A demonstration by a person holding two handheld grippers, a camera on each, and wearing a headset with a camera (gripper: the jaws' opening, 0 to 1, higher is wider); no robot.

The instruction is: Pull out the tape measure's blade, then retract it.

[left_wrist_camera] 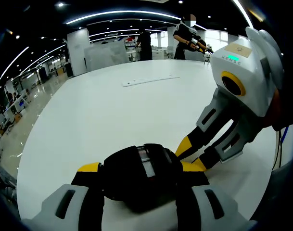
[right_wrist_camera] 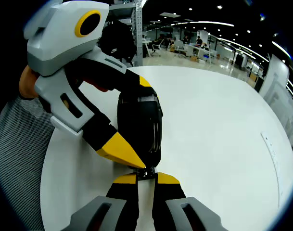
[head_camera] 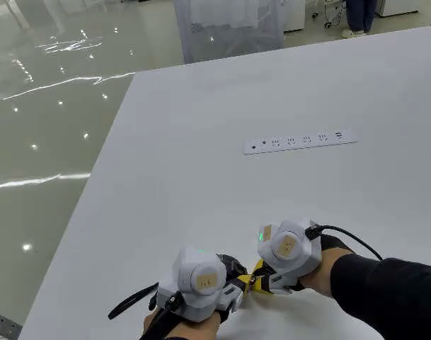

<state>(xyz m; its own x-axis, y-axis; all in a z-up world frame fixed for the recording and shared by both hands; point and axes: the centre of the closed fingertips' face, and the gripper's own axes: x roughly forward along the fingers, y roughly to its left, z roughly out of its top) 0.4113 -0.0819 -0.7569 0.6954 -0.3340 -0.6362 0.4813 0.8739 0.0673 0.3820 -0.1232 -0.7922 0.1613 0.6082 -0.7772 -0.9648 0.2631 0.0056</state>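
Observation:
A black tape measure (left_wrist_camera: 141, 179) sits between the yellow-tipped jaws of my left gripper (left_wrist_camera: 140, 168), which is shut on its case. In the right gripper view the case (right_wrist_camera: 139, 126) stands just ahead of my right gripper (right_wrist_camera: 146, 179), which is shut on the blade's small metal end hook (right_wrist_camera: 145, 173) at the case mouth. Hardly any blade is out. In the head view both grippers meet near the table's front edge, left gripper (head_camera: 236, 282) and right gripper (head_camera: 257, 278) tip to tip, with the tape measure (head_camera: 231, 268) partly hidden between them.
A white power strip (head_camera: 301, 140) lies further back on the white table (head_camera: 201, 142). The table's left edge drops to a glossy floor. A person stands far behind the table.

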